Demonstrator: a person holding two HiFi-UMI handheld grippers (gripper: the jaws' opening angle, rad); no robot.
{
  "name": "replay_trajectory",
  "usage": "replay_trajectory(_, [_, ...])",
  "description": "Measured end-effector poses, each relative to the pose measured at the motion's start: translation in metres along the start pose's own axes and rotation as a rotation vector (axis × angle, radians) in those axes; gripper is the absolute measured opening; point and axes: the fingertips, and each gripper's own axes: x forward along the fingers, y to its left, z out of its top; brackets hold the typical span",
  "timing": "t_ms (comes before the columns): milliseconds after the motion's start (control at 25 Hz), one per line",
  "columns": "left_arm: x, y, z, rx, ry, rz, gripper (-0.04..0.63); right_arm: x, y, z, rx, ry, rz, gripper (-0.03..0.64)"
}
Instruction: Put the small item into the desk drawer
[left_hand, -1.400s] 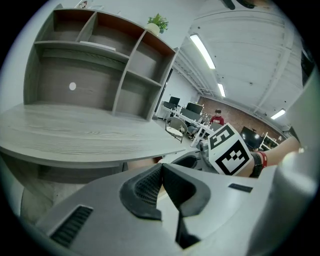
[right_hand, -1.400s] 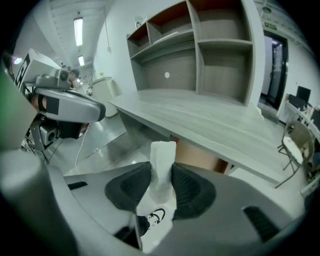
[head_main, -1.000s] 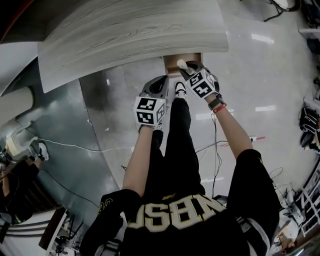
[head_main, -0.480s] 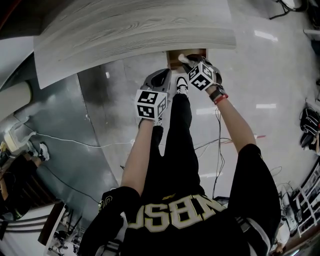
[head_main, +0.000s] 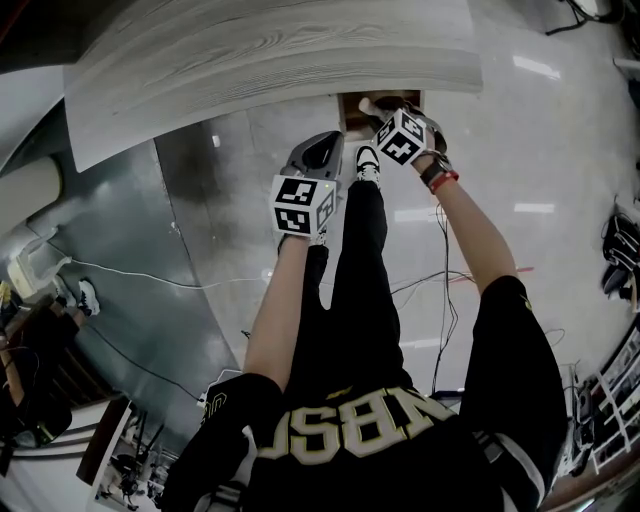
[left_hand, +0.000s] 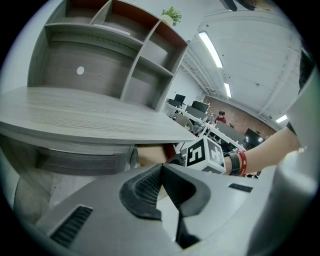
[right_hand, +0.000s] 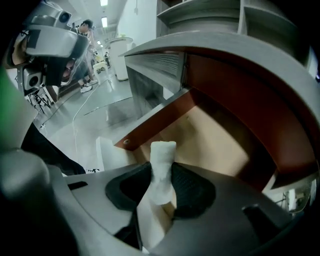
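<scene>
My right gripper (right_hand: 161, 186) is shut on a small white cylindrical item (right_hand: 162, 167), which stands up between the pads. It hangs over the open desk drawer (right_hand: 215, 145), whose tan bottom and reddish-brown walls show beyond the jaws. In the head view the right gripper (head_main: 385, 120) sits at the drawer (head_main: 352, 106) under the desk's front edge, the white item (head_main: 367, 104) sticking out ahead of it. My left gripper (head_main: 322, 152) is lower and to the left, away from the drawer. In its own view the left gripper (left_hand: 161, 170) is shut with nothing between the pads.
The grey wood-grain desk top (head_main: 260, 50) runs across the top of the head view; shelves (left_hand: 125, 55) stand on it. The person's legs and a white shoe (head_main: 365, 170) are below the drawer. Cables (head_main: 130, 285) lie on the glossy floor.
The right gripper with the white item has moved up and a little right, further toward the open drawer. The left gripper has hardly shifted.
</scene>
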Motion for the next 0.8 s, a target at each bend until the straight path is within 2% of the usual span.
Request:
replay_trajectory(320, [0.0, 0.011, -0.002, -0.001, -0.014, 0.035, 0.015, 0.016, -0.002, -0.004, -0.038, 0.034, 0.01, 0.137])
replay_trajectory(600, [-0.004, 0.006, -0.006, 0.0, -0.01, 0.046, 0.015, 0.018, -0.003, -0.011, 0.012, 0.028, 0.018, 0.14])
replay_trajectory(800, [-0.006, 0.008, -0.01, -0.002, -0.008, 0.055, 0.015, 0.019, -0.001, -0.01, 0.012, 0.012, 0.016, 0.152])
